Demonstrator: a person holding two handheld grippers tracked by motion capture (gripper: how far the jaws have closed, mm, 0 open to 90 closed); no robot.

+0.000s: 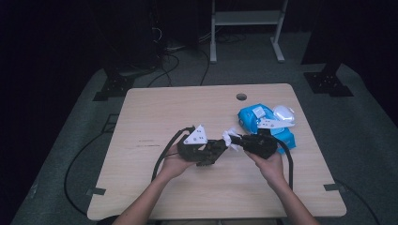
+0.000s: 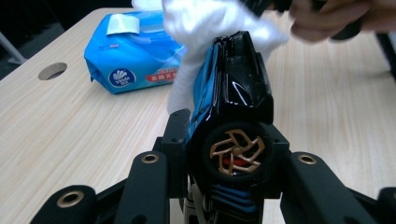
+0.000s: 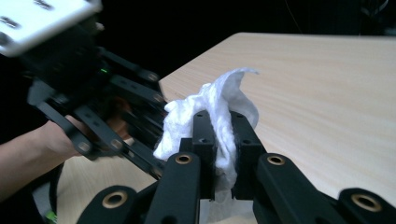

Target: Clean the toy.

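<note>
Left gripper (image 2: 229, 135), jaws clamped on a black-and-blue toy car (image 2: 233, 121), holds it above the table (image 1: 155, 108). Right gripper (image 3: 219, 135), jaws pinched on a white wipe (image 3: 219, 102), presses it against the car; a blue wipes pack (image 2: 126, 51) lies behind.

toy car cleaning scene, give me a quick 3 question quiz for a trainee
1. True or false: the left gripper is shut on the toy car.
2. What does the right gripper hold? A) a sponge B) a white wipe C) a brush
3. Fill in: the blue wipes pack lies on the table on the ____ gripper's side in the high view.

Key
1. True: the jaws clamp the car, by its gold-spoked wheel.
2. B: the white wipe is pinched between the jaws, against the car.
3. Right.
</note>
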